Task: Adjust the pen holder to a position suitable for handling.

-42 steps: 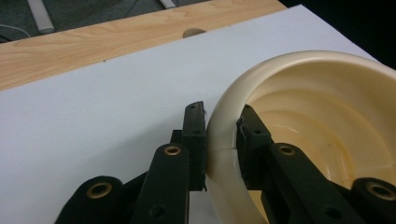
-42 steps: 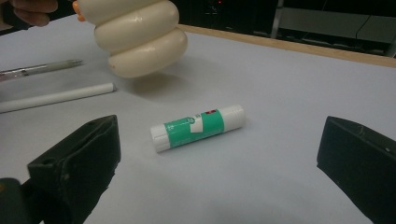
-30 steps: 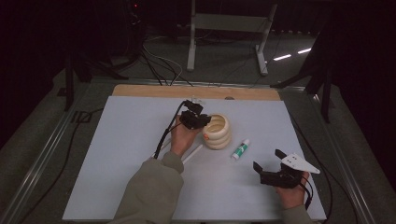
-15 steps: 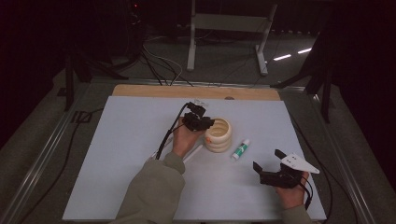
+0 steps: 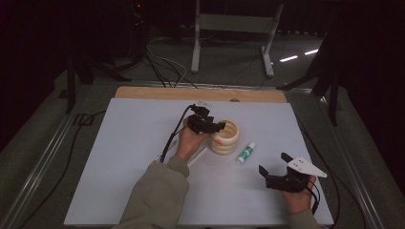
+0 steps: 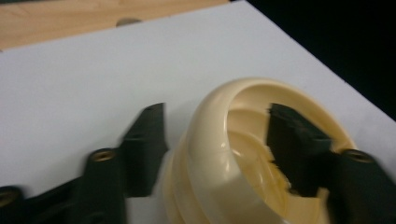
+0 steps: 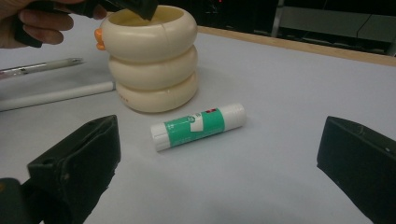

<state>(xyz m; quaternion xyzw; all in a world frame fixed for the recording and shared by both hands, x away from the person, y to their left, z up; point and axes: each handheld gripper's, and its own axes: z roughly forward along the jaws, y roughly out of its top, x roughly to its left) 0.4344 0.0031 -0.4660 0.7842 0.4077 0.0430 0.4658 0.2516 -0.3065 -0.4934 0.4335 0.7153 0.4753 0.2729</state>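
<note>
Two grippers, high view: the left gripper [image 5: 216, 128] is at the rim of the cream ribbed cup [image 5: 227, 139], near the middle of the white table [image 5: 124, 143]; the right gripper [image 5: 277, 167] is low on the right, well apart from the cup.
Glue stick, high view: the glue stick [image 5: 246, 152] lies just beside the cup, between it and the right gripper.
Left gripper view: the jaws stand part open astride the cup wall [image 6: 205, 154], one jaw outside, one inside; they are not clearly pressing it.
Right gripper view: the jaws are spread wide and hold nothing; the glue stick [image 7: 198, 125] lies flat between them, farther off, before the upright cup [image 7: 152, 58].
Pens, right gripper view: two white pens [image 7: 56, 95] lie beside the cup.
</note>
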